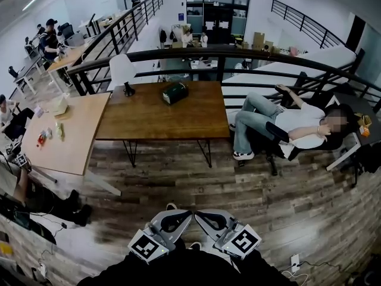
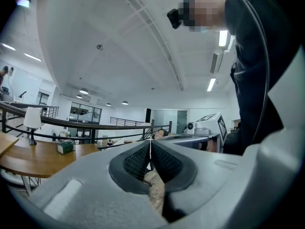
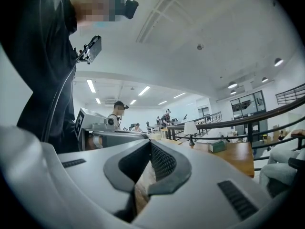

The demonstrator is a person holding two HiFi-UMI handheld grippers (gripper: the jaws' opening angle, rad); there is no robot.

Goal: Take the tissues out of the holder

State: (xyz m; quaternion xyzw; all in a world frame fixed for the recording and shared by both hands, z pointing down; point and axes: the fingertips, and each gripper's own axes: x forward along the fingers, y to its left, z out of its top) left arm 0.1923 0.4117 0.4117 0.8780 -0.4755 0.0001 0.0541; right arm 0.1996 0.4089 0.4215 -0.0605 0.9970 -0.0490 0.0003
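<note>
The tissue holder, a dark green box, sits on the brown wooden table far ahead of me. It shows small in the left gripper view and in the right gripper view. Both grippers are held low and close to my body, side by side and far from the table. My left gripper has its jaws pressed together with nothing between them, its tip pointing level. My right gripper also looks shut and empty, its tip level too.
A white lamp stands on the table's left end. A lighter table with small items adjoins it on the left. A person reclines in a chair to the right. A black railing runs behind. Wood floor lies between me and the table.
</note>
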